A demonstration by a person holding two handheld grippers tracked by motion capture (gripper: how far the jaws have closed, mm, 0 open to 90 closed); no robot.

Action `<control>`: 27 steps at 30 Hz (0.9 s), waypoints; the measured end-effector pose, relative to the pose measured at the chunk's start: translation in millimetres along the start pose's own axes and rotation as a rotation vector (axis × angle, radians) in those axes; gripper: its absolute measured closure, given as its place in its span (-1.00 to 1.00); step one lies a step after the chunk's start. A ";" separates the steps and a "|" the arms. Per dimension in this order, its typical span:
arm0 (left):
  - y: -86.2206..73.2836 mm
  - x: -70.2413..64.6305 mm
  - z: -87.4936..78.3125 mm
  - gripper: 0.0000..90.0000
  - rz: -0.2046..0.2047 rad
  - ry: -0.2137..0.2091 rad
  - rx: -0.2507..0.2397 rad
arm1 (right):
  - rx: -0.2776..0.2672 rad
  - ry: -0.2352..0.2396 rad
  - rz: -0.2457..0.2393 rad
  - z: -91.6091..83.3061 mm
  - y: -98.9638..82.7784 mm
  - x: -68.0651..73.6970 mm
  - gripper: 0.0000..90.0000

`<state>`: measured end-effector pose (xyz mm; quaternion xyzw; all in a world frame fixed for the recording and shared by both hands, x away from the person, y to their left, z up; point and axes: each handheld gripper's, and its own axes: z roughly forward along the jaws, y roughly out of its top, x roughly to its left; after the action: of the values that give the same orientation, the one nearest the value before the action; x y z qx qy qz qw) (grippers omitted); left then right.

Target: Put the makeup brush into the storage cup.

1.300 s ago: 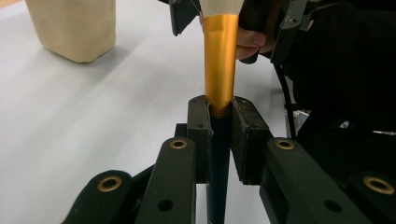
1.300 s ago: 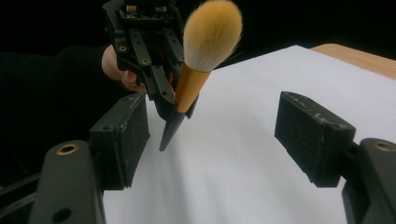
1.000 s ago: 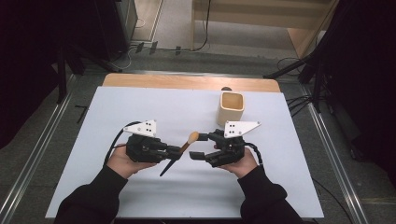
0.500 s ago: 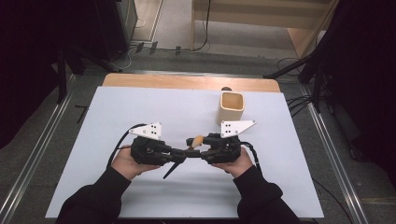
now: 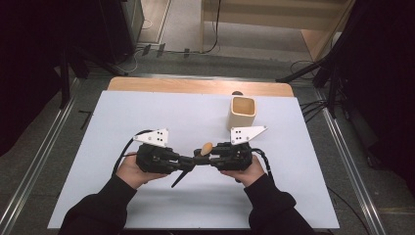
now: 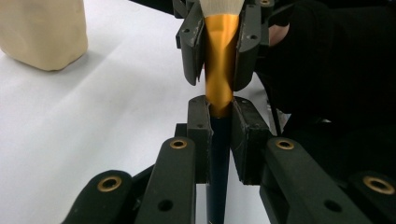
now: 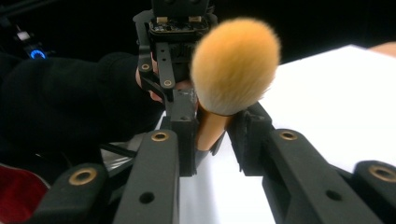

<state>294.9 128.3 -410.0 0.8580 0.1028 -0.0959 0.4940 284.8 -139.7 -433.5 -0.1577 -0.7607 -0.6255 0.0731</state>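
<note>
At the frame's centre, the fluffy orange-bristled, gold-ferruled, dark-handled makeup brush point(image 5: 204, 149) is clamped by both left gripper point(image 5: 187, 161) and just-closed right gripper point(image 5: 199, 160) fingers, so release by the left appears needed next.

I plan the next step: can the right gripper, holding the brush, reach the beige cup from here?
Probably yes. The right gripper grips the brush, and the beige cup stands just beyond it with bare table between; the left gripper also clamps the brush.
</note>
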 end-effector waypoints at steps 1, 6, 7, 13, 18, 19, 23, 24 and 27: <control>0.0 -0.3 0.0 0.77 0.005 0.002 0.002 | 0.002 0.008 0.009 0.1 0.0 -0.1 0.67; 0.2 -0.8 0.7 0.74 -0.002 0.004 0.002 | 0.008 0.012 0.011 -0.1 0.4 0.1 0.69; 0.3 -0.4 0.8 0.64 -0.008 0.007 0.002 | 0.012 0.009 0.008 -0.1 0.5 0.6 0.70; -0.3 -0.3 -2.0 0.12 0.006 0.018 -0.015 | 0.030 -0.004 -0.001 -0.2 0.8 1.2 0.70; -4.2 1.3 0.0 -0.20 0.006 -0.001 -0.030 | 0.050 -0.019 0.001 -1.4 3.8 2.7 0.70; -4.8 1.0 1.2 -0.25 0.002 -0.004 -0.024 | 0.057 -0.023 0.006 -1.7 5.2 2.6 0.70; -5.5 0.5 6.6 -0.37 -0.006 -0.002 -0.009 | 0.076 -0.043 0.001 -4.2 10.5 4.8 0.70; -5.5 0.8 7.5 -0.41 -0.007 -0.004 -0.010 | 0.077 -0.040 -0.006 -4.8 12.3 5.4 0.70; -6.1 1.6 10.4 -0.55 -0.008 -0.018 -0.027 | 0.120 -0.057 -0.017 -3.9 18.2 8.1 0.70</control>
<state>294.1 122.3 -420.6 0.8499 0.1032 -0.1044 0.5061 282.9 -139.3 -413.3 -0.1643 -0.7999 -0.5745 0.0553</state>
